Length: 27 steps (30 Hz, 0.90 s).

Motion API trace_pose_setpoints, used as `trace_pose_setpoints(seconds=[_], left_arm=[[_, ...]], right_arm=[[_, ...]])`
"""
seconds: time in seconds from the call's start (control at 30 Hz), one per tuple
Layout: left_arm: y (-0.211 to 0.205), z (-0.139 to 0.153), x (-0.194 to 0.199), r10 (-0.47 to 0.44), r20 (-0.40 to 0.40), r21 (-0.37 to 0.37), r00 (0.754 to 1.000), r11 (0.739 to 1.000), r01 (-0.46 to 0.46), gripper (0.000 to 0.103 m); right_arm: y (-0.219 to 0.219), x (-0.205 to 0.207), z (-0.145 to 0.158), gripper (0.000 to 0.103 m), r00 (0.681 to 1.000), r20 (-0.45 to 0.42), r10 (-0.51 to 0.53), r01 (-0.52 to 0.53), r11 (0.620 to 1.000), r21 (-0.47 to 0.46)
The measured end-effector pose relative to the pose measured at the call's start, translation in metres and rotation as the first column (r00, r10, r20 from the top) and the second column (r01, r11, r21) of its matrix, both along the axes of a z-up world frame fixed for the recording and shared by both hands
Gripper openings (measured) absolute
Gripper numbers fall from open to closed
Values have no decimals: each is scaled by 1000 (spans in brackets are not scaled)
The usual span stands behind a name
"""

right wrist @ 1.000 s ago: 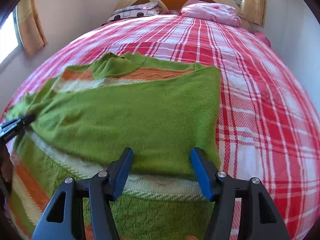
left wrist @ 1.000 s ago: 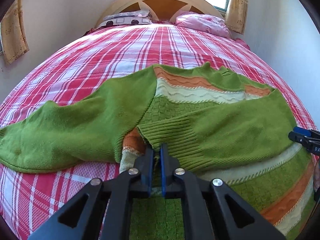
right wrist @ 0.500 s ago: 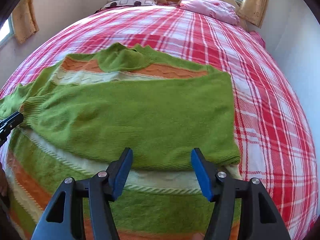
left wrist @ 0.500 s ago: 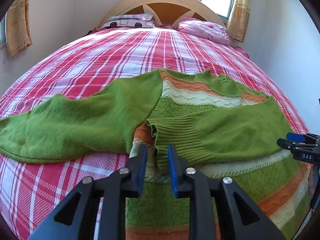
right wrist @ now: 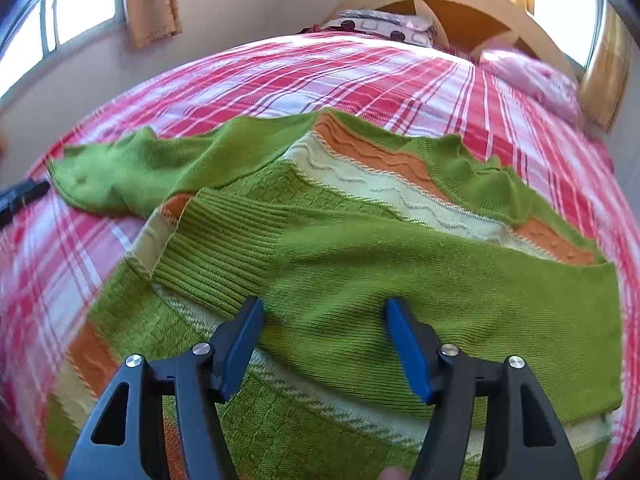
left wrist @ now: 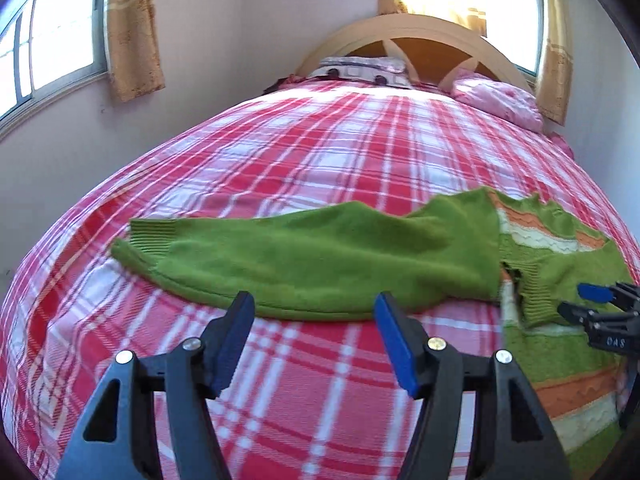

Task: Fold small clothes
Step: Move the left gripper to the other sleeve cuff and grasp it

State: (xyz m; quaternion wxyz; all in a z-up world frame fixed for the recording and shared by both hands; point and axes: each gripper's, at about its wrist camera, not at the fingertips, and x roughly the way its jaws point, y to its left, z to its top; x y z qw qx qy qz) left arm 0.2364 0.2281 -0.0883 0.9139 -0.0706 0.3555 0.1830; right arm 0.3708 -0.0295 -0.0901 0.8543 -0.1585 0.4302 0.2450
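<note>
**Green sweater spread on plaid bed, one sleeve folded, both grippers over it with nothing held**

The left wrist view takes in what the right does not: the whole of the outstretched sleeve [left wrist: 312, 264], lying on the red-and-white plaid bedspread [left wrist: 280, 168] with its ribbed cuff at about 9 o'clock and its long axis running from 9 toward 3, where it joins the sweater [left wrist: 560, 248] body. The left gripper [left wrist: 312, 340] hangs above the near edge of this sleeve, its jaws opening and already wide, with only bedspread and the sleeve's hem showing between the blue pads; they press on nothing. At 3 o'clock the tip of the right gripper [left wrist: 596, 304] pokes into this view over the sweater's striped front.

The right wrist view gives the body instead: orange, cream and green bands, the neckline toward 1 o'clock, facing the wooden headboard [right wrist: 472, 4] and pillows [right wrist: 384, 24]. Across the body lies the other sleeve [right wrist: 400, 268], folded inward, its ribbed cuff [right wrist: 216, 256] at about 9 o'clock and its length running toward 3. The right gripper [right wrist: 324, 344] hovers over this folded sleeve, jaws opening and wide; the knit passes beneath the gap, not pinched. At the 9 o'clock edge a dark finger of the left gripper [right wrist: 20, 198] appears beside the outstretched sleeve [right wrist: 132, 172].

The sweater sits on the near half of the bed.
</note>
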Motion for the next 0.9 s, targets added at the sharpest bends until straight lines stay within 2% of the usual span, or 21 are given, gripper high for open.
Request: trace_pose_setpoints(seconds=[0.1, 0.17, 0.27, 0.37, 0.47, 0.63, 0.87, 0.9], left_arm=[[44, -10, -8, 120, -34, 14, 992, 993, -120, 65], [68, -16, -14, 187, -53, -8, 981, 982, -187, 65], [102, -23, -24, 292, -66, -55, 954, 954, -296, 65], [128, -24, -33, 379, -45, -111, 924, 917, -382, 65], [141, -24, -34, 418, -18, -167, 908, 894, -415, 64], [150, -27, -18, 416, -15, -248, 909, 879, -407, 64], [169, -42, 3, 461, -46, -364, 886, 818, -445, 58], [170, -42, 4, 467, -35, -363, 883, 818, -447, 58]], right_arm=[[-5, 0, -1, 66, 1000, -4, 0, 0, 999, 35], [-8, 0, -3, 66, 1000, -6, -1, 2, 999, 52], [-1, -1, -7, 66, 1000, 27, 2, -2, 1000, 20], [1, -5, -7, 66, 999, 42, 4, -4, 1000, 1], [-1, -4, -7, 66, 999, 44, 2, -3, 1000, 10], [-2, -6, -7, 66, 999, 51, 2, -3, 1000, 8], [-2, -6, -7, 67, 998, 56, 2, -2, 1000, 5], [-2, -6, -7, 67, 998, 57, 2, -2, 1000, 5]])
